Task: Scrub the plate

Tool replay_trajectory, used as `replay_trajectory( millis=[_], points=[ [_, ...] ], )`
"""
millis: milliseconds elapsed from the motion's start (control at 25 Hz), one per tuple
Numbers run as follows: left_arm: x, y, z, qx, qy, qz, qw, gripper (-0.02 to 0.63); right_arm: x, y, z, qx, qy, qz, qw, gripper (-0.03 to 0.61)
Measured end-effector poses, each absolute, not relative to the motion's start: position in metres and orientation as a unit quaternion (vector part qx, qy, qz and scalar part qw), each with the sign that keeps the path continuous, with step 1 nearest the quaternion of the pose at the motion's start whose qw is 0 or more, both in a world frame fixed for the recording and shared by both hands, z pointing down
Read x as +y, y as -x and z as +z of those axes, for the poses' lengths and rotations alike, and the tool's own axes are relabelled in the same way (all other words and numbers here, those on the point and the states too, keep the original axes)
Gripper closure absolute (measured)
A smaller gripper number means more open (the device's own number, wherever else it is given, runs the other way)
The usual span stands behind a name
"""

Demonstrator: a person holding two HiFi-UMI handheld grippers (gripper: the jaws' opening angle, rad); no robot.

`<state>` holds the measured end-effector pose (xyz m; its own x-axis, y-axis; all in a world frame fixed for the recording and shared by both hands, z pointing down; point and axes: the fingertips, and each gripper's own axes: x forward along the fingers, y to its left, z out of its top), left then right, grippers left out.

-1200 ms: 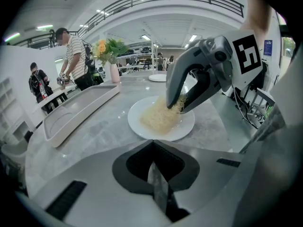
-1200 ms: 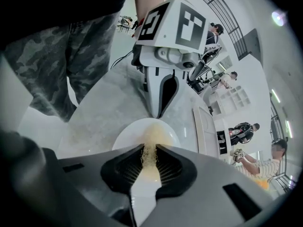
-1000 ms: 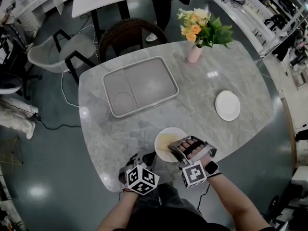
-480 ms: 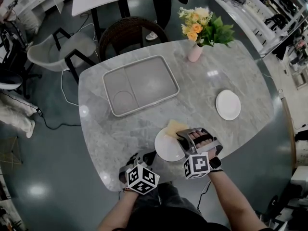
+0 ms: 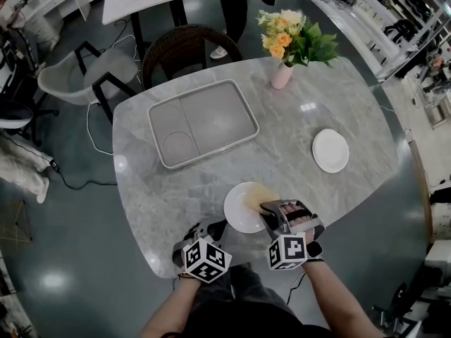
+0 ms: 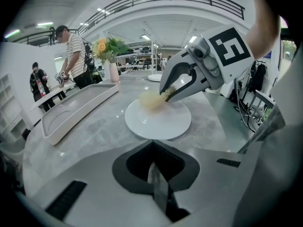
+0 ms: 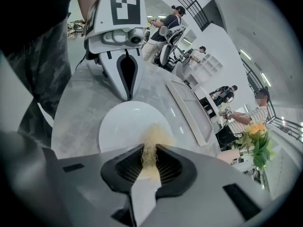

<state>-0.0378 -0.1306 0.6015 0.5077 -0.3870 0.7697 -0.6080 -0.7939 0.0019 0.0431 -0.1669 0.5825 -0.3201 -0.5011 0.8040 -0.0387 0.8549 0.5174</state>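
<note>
A white plate (image 5: pixel 239 210) lies near the table's front edge. My right gripper (image 5: pixel 266 204) is shut on a yellow fibrous scrubber (image 5: pixel 258 193), which presses on the plate's far right part. In the right gripper view the scrubber (image 7: pixel 150 143) sticks out between the jaws over the plate (image 7: pixel 124 126). The left gripper view shows the right gripper (image 6: pixel 166 95) rubbing the scrubber (image 6: pixel 151 100) on the plate (image 6: pixel 157 122). My left gripper (image 5: pixel 210 228) is shut with nothing in it, its tips just short of the plate's near left rim.
A grey compartment tray (image 5: pixel 203 124) sits at the table's far left. A second white plate (image 5: pixel 330 151) lies at the right. A pink vase of flowers (image 5: pixel 282 74) stands at the back. A wicker chair (image 5: pixel 184 48) is behind the table. People stand in the background.
The right gripper swept the scrubber from the plate's middle out past its far rim, then back onto the plate's right side. The left gripper stayed where it was.
</note>
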Motion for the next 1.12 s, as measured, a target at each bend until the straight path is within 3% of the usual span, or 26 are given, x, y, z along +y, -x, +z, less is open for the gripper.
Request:
replay_trajectory(
  millis=[1120],
  points=[
    [-0.087, 0.033, 0.593, -0.316, -0.849, 0.39, 0.165, 0.601, -0.064, -0.011, 0.562, -0.861, -0.13, -0.117, 0.478, 0.505]
  ],
)
